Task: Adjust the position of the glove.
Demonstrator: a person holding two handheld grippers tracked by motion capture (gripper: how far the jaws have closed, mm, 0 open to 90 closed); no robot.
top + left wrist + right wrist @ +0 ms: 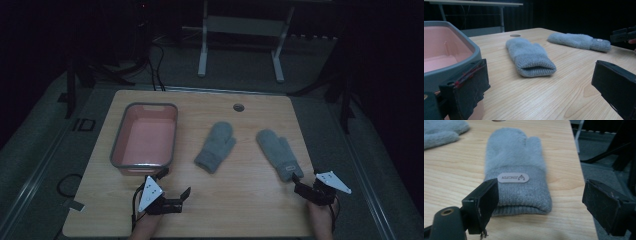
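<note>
Mittens lie flat on the wooden table (240, 210), well apart from each other: the right mitten (278, 153) has its cuff just ahead of the right gripper (303, 181), and the left mitten (216, 146) rests between it and the pink bin (144, 167). Both grippers have their jaws spread with nothing between them; the left gripper (176, 184) hovers just beside the bin's near wall. Likely risks: the soft knit cuff may be pinched through one layer only, so the mitten sags or slips free when lifted, and a low approach could shove the mitten along the table instead of catching it.
</note>
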